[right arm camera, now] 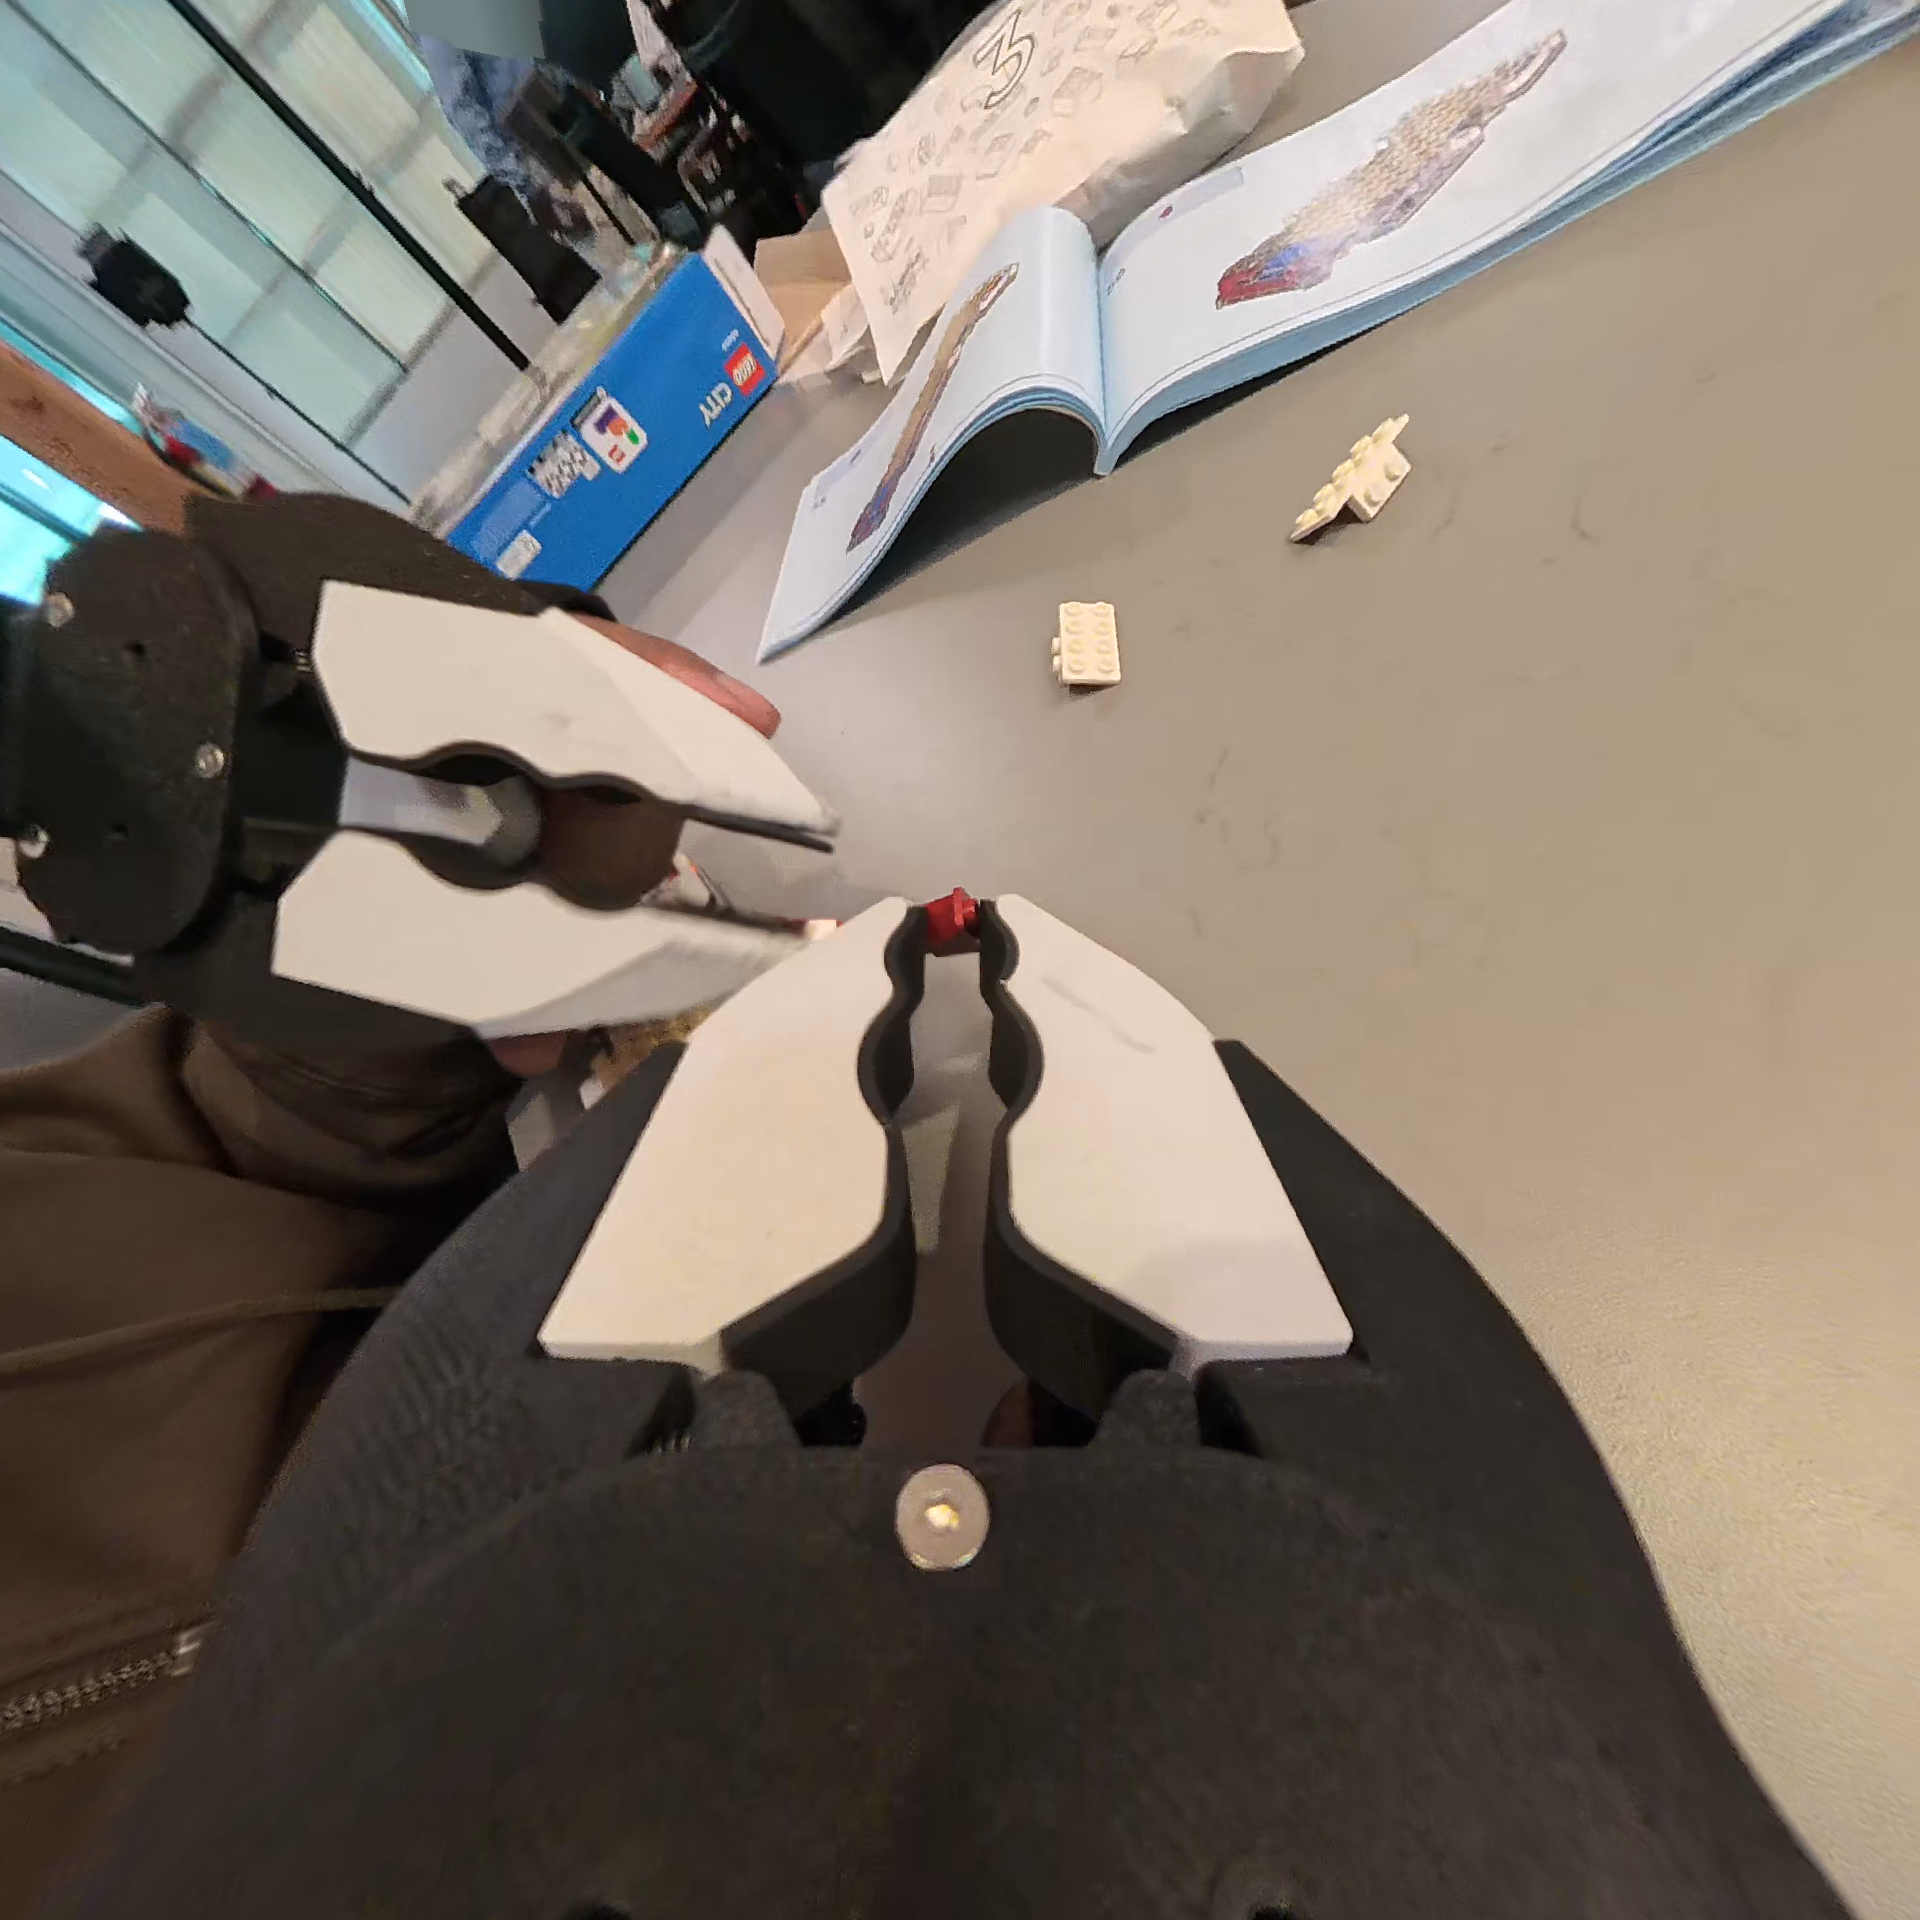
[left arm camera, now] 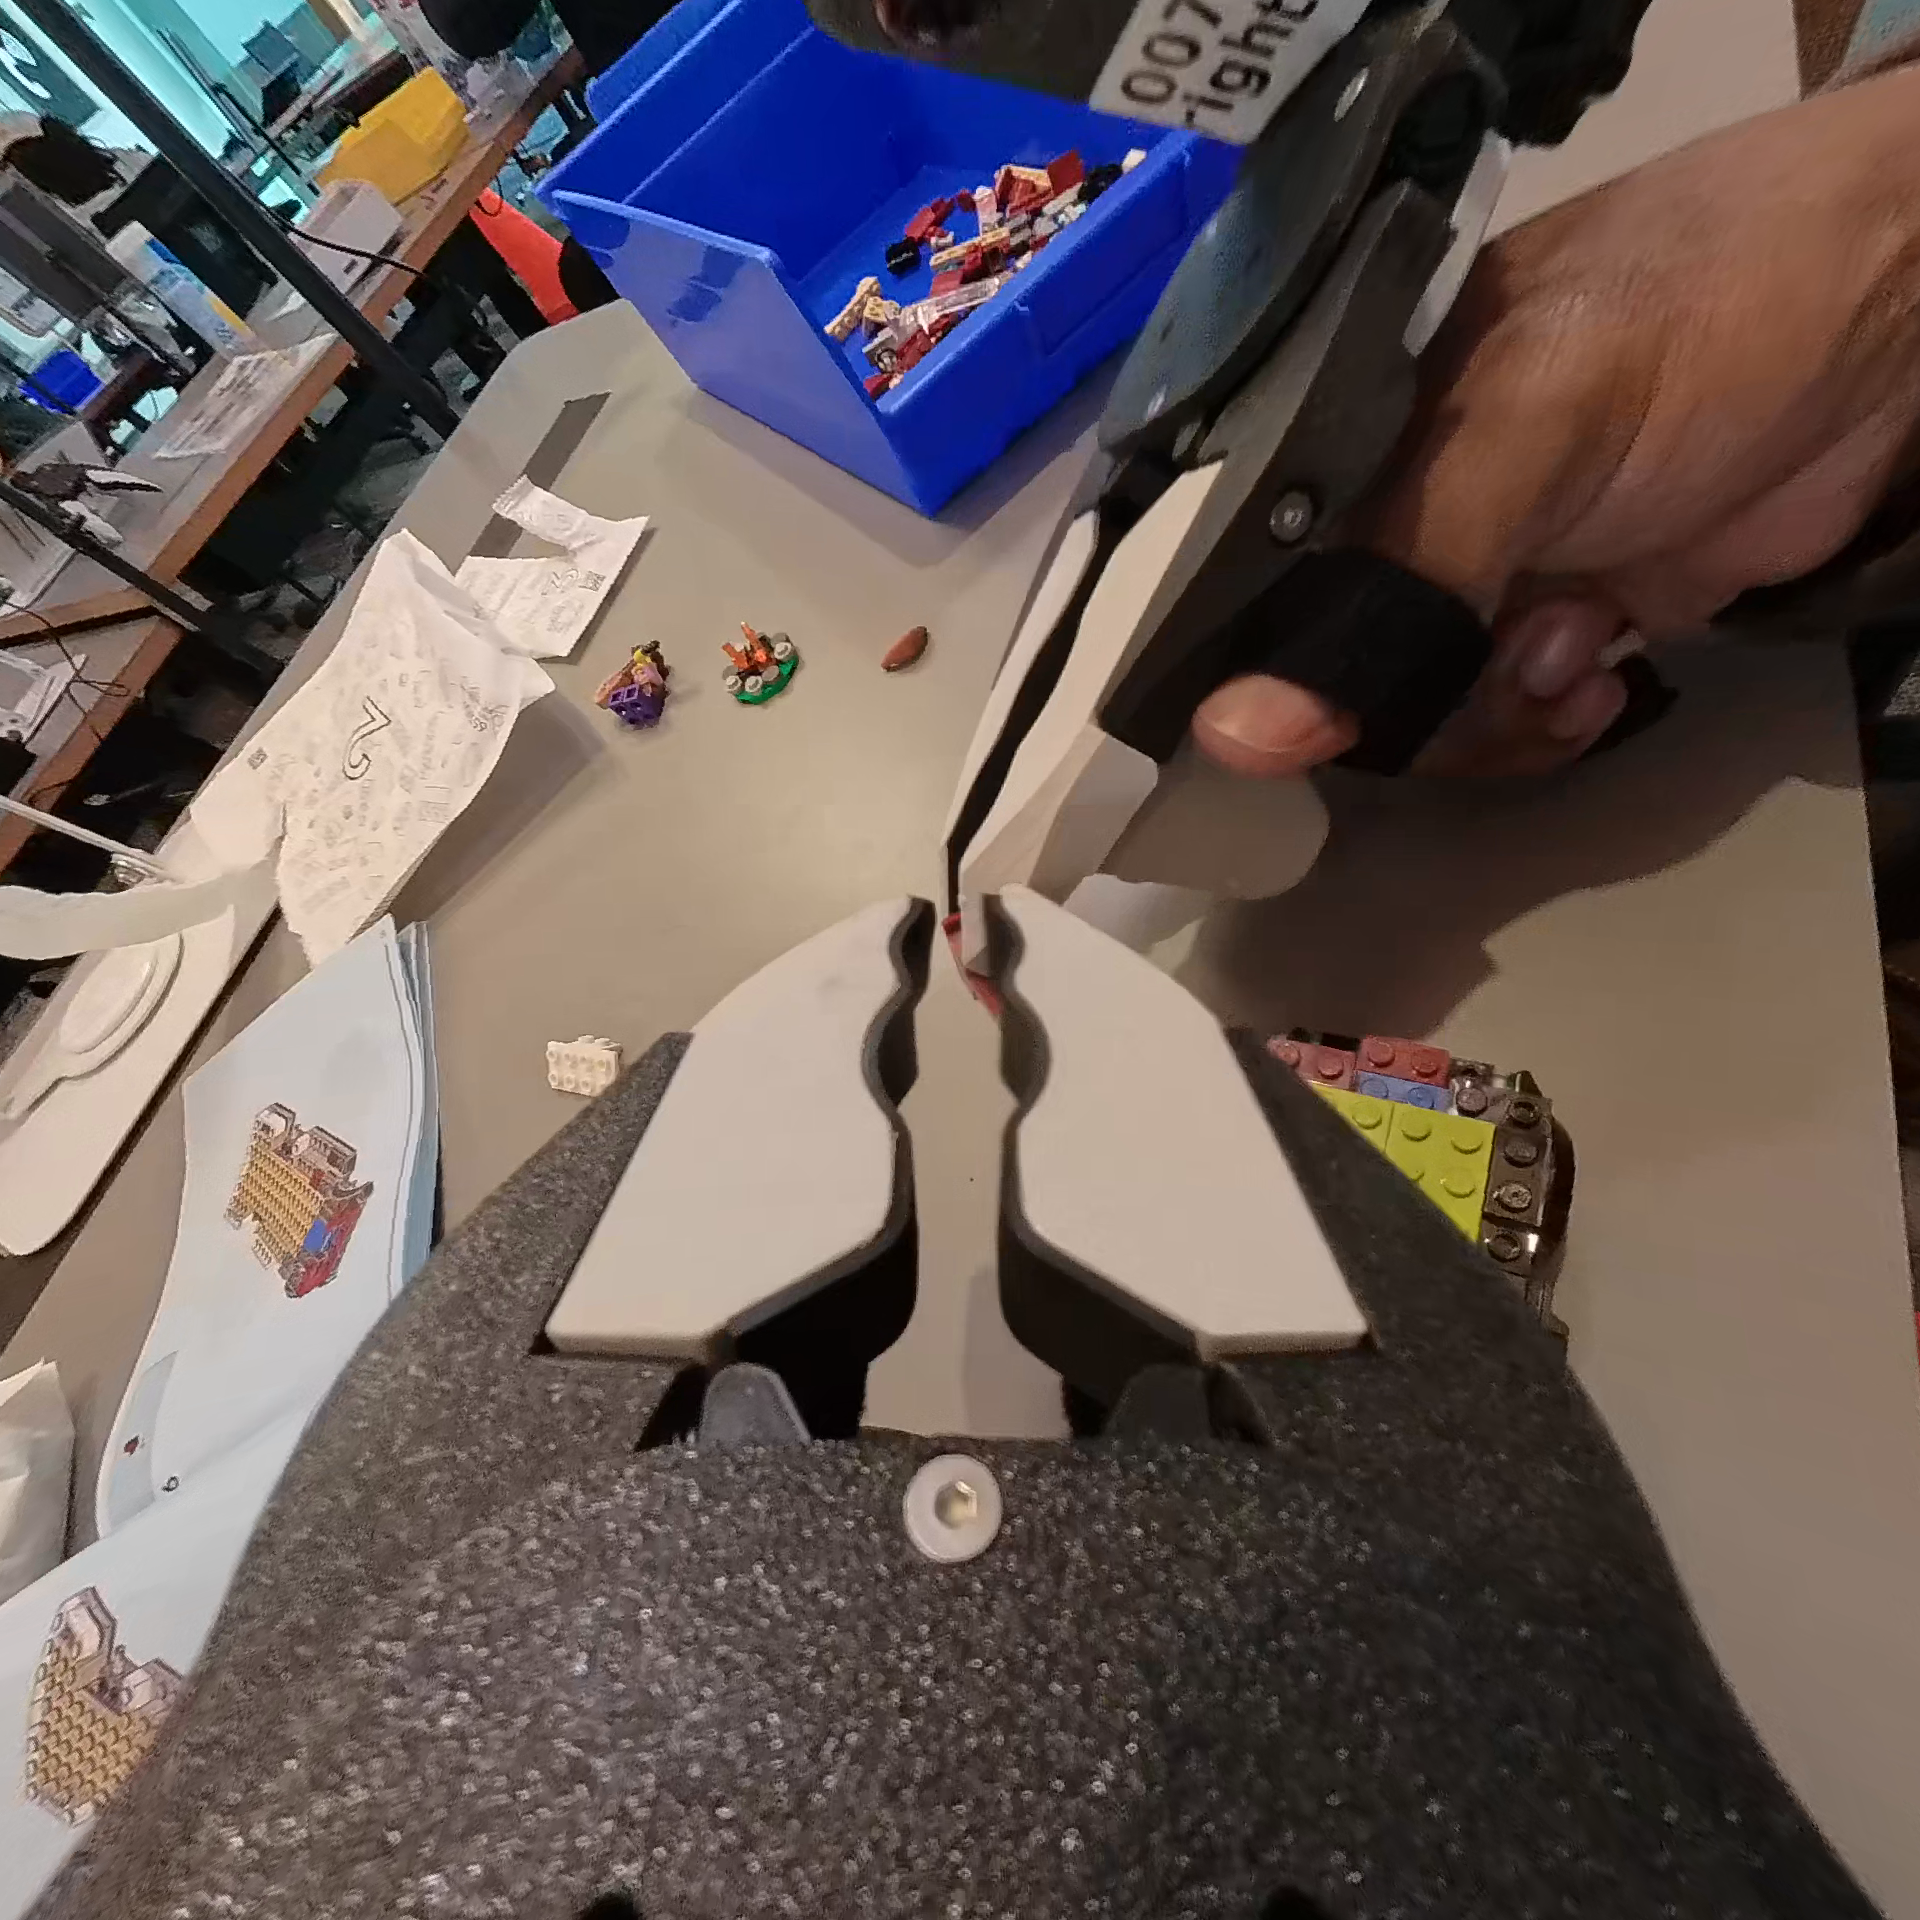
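Observation:
My right gripper [right arm camera: 951,914] is shut on a small red piece [right arm camera: 948,925], pinched at its fingertips above the grey table [right arm camera: 1455,935]. In the left wrist view the right gripper [left arm camera: 964,899] comes down from the upper right, and the red piece [left arm camera: 982,995] shows at its tip. My left gripper [left arm camera: 961,914] has its jaws close together. The right gripper's tip and the red piece stand right at that narrow gap. In the right wrist view the left gripper [right arm camera: 826,883] lies just left of the red piece. Bare table shows between its fingertips, and nothing is pressed between them.
A blue bin [left arm camera: 727,260] with several loose pieces stands at the back. Near it lie a purple figure [left arm camera: 636,686], a green-based build [left arm camera: 761,665] and a brown piece [left arm camera: 904,649]. Also here are a white brick [right arm camera: 1088,644], a white bracket [right arm camera: 1351,478], an open booklet [right arm camera: 1299,260], paper bags [left arm camera: 384,727] and a colourful build [left arm camera: 1434,1132]. My left and right fingertips are right by each other.

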Demonstrator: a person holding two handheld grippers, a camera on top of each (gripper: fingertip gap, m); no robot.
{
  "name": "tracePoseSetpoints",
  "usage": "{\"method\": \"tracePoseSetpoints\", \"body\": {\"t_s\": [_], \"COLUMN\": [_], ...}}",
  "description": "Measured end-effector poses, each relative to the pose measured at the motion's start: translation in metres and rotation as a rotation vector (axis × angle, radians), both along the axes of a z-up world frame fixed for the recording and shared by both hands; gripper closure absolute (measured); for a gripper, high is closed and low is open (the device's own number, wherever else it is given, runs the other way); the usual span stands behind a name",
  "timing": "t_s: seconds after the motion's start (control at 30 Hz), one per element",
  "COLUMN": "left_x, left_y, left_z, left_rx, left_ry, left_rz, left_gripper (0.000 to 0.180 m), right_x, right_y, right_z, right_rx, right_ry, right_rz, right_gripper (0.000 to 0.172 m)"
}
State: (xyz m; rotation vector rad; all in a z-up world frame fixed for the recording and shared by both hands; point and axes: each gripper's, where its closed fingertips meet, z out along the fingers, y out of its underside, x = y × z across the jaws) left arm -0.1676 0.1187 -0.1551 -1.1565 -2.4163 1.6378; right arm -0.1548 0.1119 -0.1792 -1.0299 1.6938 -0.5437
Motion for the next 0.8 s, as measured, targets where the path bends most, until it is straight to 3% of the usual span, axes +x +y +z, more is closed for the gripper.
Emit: {"method": "tracePoseSetpoints", "body": {"t_s": [0.07, 0.23, 0.4, 0.53, 0.6, 0.67, 0.8], "left_x": [-0.002, -0.002, 0.003, 0.005, 0.011, 0.019, 0.041], "left_y": [0.002, 0.001, -0.003, -0.003, -0.005, -0.007, -0.013], "left_z": [0.001, 0.0, -0.005, -0.005, -0.009, -0.011, -0.006], "left_rx": [0.014, 0.0, 0.0, 0.042, 0.104, 0.137, 0.15], "left_ry": [0.031, 0.009, -0.034, 0.022, 0.063, 0.105, 0.201], "left_rz": [-0.017, -0.02, 0.021, 0.028, 0.068, 0.108, 0.212], "left_gripper": [0.156, 0.151, 0.163, 0.173, 0.173, 0.173, 0.173], "right_x": [0.0, 0.0, 0.003, 0.005, 0.005, 0.003, -0.007], "right_y": [-0.004, -0.008, -0.006, -0.005, -0.005, -0.01, -0.046], "right_z": [0.001, 0.003, 0.005, 0.004, 0.001, 0.0, 0.005], "right_rx": [0.048, 0.141, 0.221, 0.229, 0.19, 0.087, -0.302], "right_ry": [-0.02, -0.052, -0.077, -0.058, 0.008, 0.099, 0.394], "right_rz": [-0.019, -0.042, -0.039, -0.038, -0.011, 0.016, 0.082], "right_gripper": [0.162, 0.162, 0.162, 0.162, 0.158, 0.141, 0.14]}}
